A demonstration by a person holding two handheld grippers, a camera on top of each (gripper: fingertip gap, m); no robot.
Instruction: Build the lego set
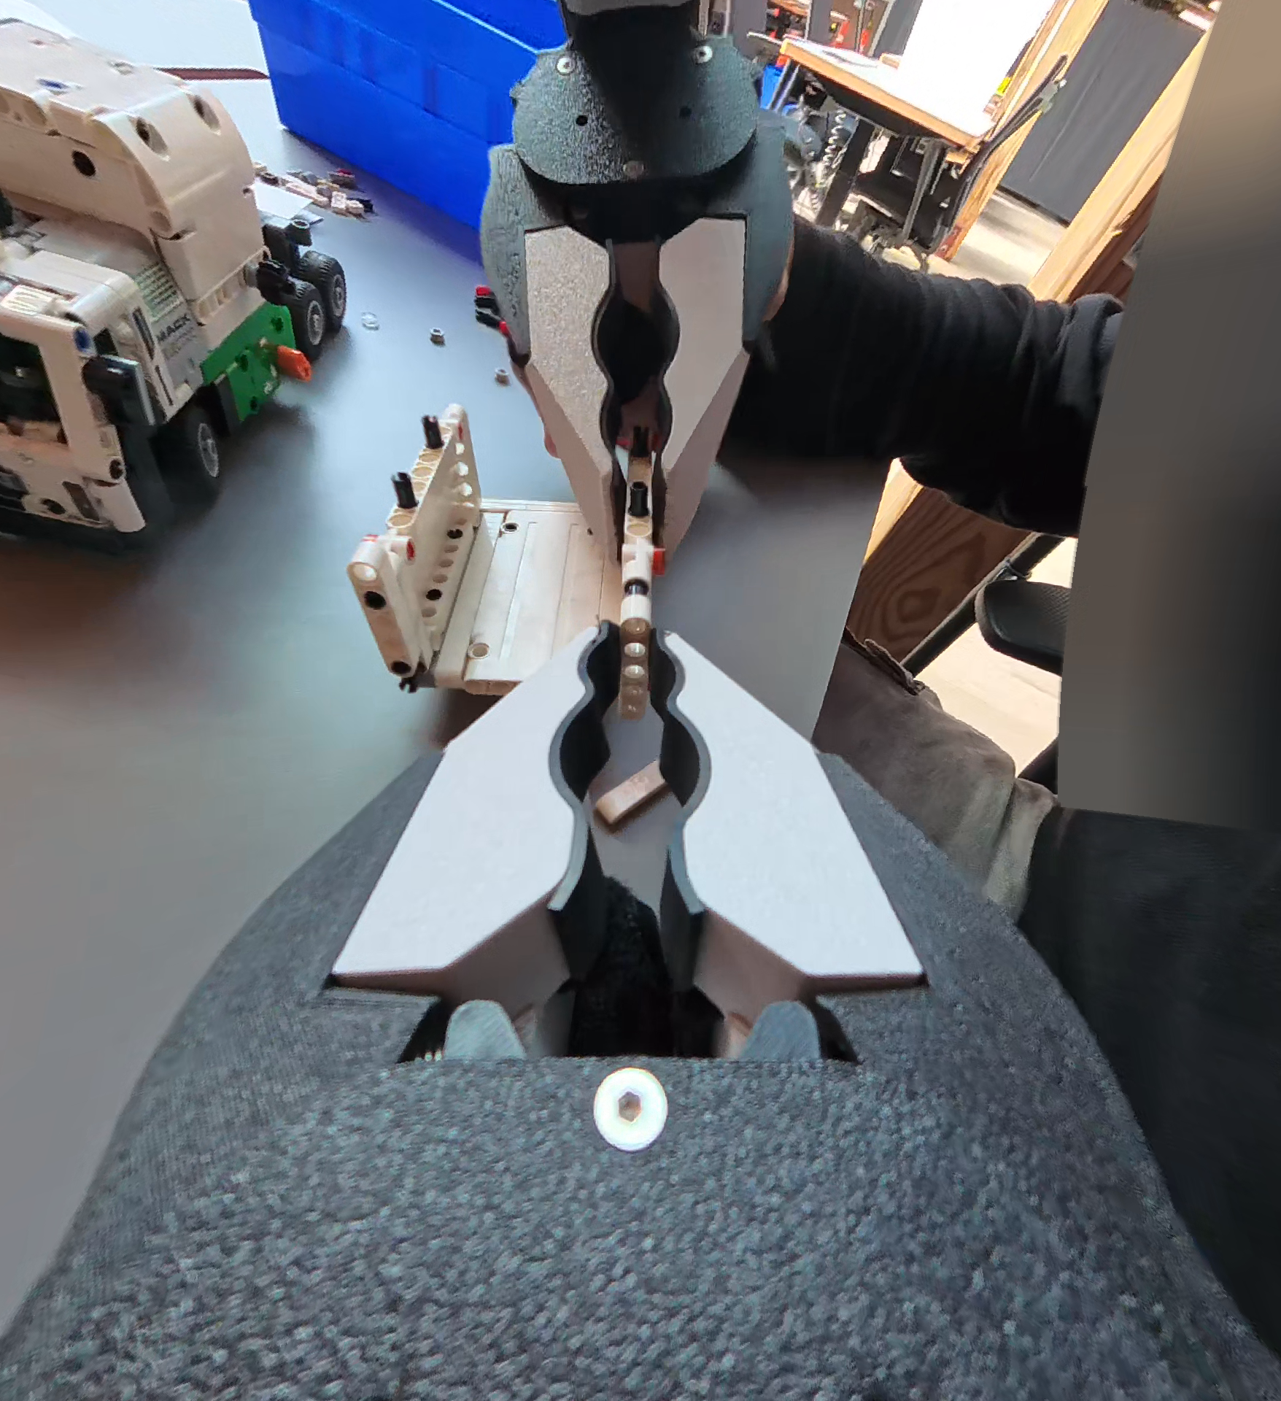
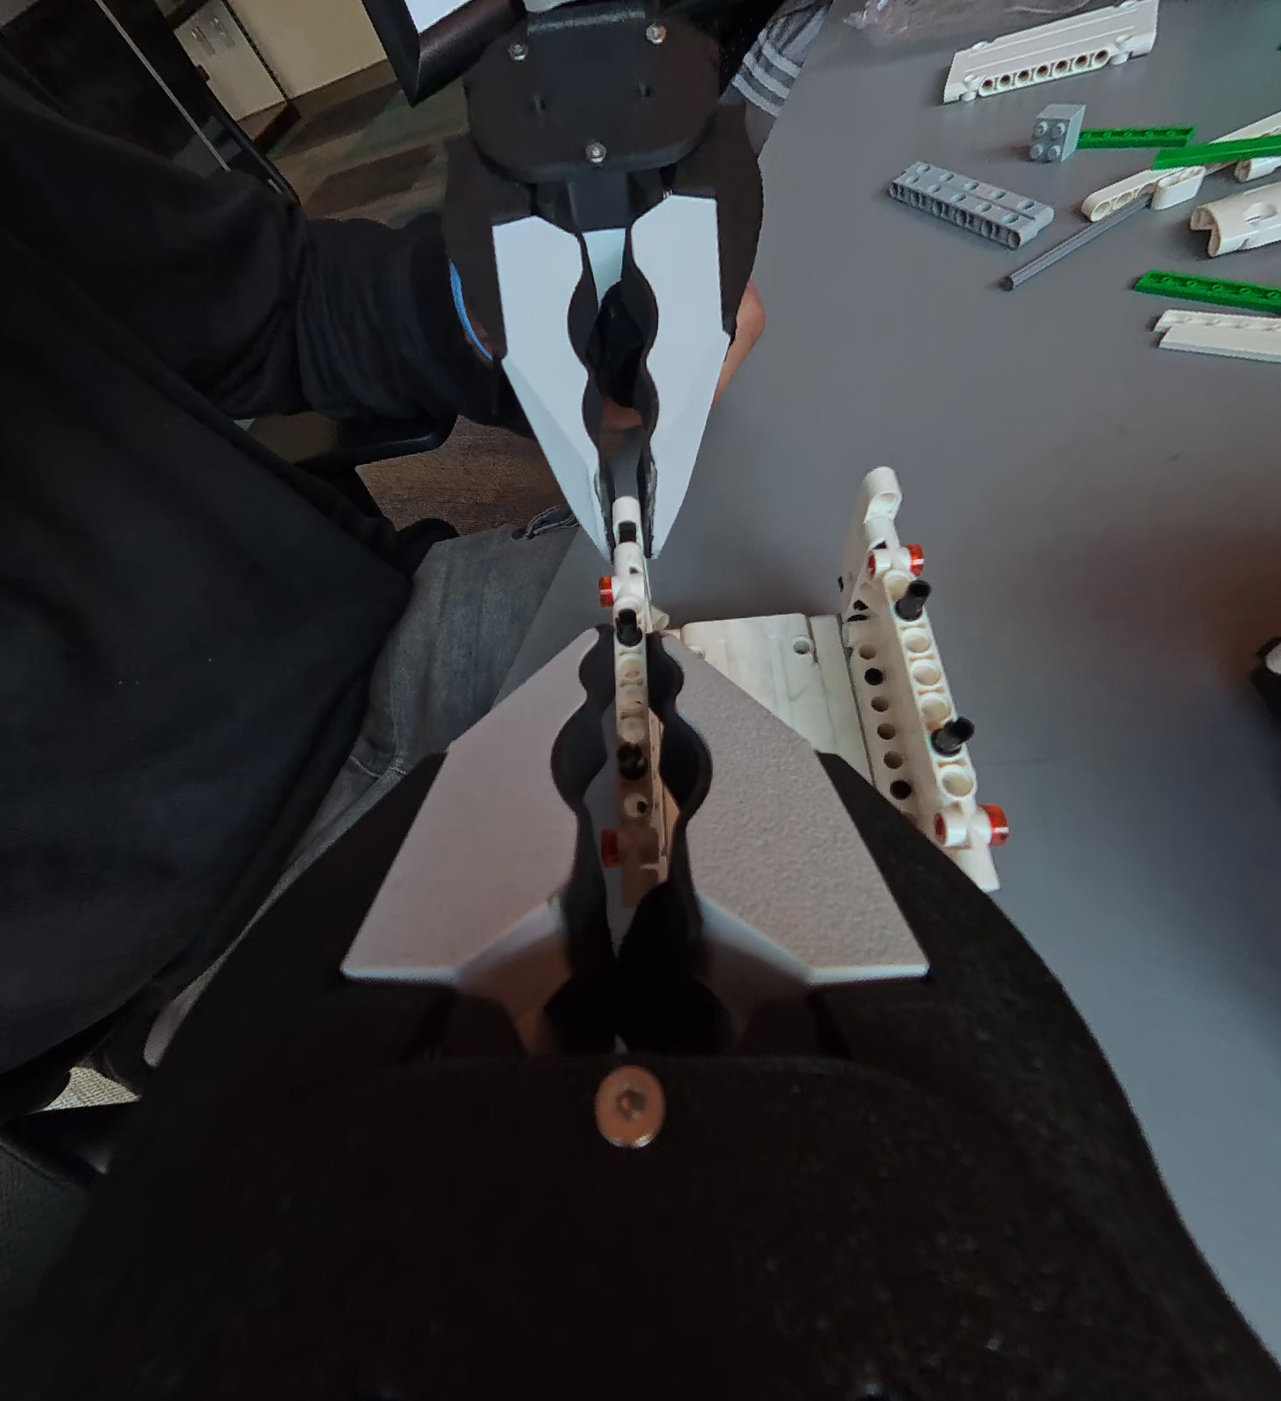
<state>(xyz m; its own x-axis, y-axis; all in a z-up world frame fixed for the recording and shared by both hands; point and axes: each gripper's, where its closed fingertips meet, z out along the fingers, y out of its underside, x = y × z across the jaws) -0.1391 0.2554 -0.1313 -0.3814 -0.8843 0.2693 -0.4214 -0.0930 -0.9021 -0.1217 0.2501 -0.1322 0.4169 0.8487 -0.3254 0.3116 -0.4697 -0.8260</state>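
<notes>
Left tongs (image 1: 634, 667) and right tongs (image 2: 634, 682) each clamped narrowly on opposite ends of one white perforated plastic beam (image 1: 636, 606). Beam's long axis ran straight between them, beside the white ribbed plate (image 1: 539, 576).

Left gripper (image 1: 634, 644), grey wedge-shaped fingers on a black textured body, is nearly closed, pads clamped on one end of a thin white perforated plastic beam (image 1: 634, 606). Right gripper (image 2: 634, 644), same build, faces it tip to tip, clamped on the other end. Black-sleeved arms (image 1: 925, 379) extend behind each.
</notes>
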